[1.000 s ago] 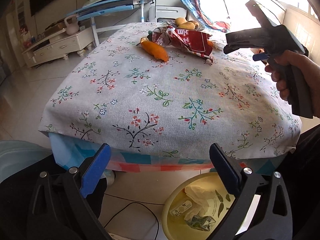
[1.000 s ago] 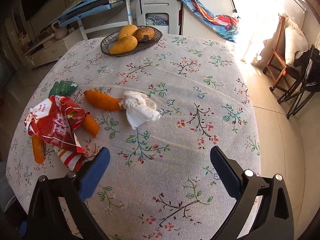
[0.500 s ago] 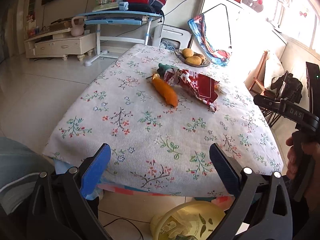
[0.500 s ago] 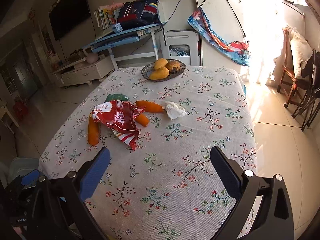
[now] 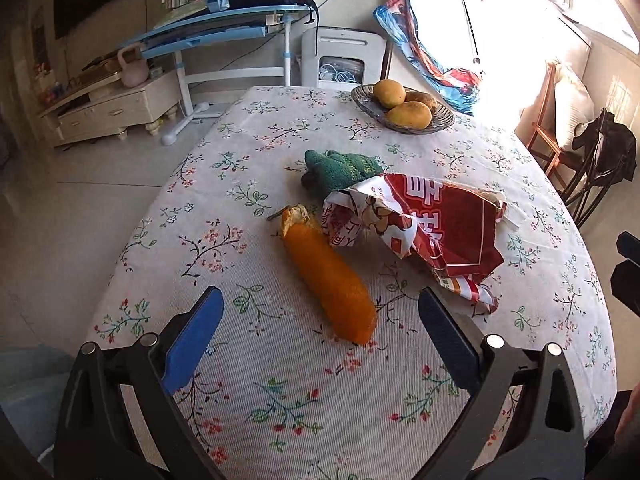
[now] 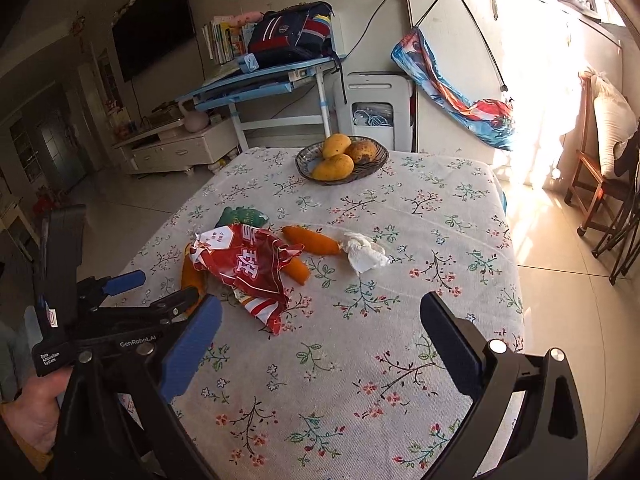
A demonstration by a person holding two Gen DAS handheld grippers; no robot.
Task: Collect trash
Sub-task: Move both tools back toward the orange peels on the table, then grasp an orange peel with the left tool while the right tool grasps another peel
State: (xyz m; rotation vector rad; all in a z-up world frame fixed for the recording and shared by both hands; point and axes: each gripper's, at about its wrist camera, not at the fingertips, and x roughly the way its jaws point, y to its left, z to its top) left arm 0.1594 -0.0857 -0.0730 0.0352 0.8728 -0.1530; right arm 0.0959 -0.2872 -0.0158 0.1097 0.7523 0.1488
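Note:
On the floral tablecloth [image 5: 248,412] lies a crumpled red snack bag [image 5: 436,224], with an orange peel-like piece [image 5: 328,280] in front of it and a green wrapper [image 5: 344,166] behind. My left gripper [image 5: 320,332] hovers open just short of the orange piece, which points into its gap. The right wrist view shows the red bag [image 6: 248,268], a crumpled white tissue [image 6: 364,252], further orange pieces [image 6: 312,240] and the left gripper [image 6: 168,286] at the left. My right gripper [image 6: 320,340] is open and empty above the near cloth.
A bowl of mangoes [image 6: 342,158] stands at the table's far end. Past it are a blue desk [image 6: 260,80] and a white appliance [image 6: 374,108]. Wooden chairs [image 6: 596,184] stand on the right. A hand [image 6: 36,408] holds the left gripper's handle.
The left gripper has risen from below the table edge, where a yellow bin showed, and moved forward over the cloth to the orange piece. The right gripper has drawn back from the trash.

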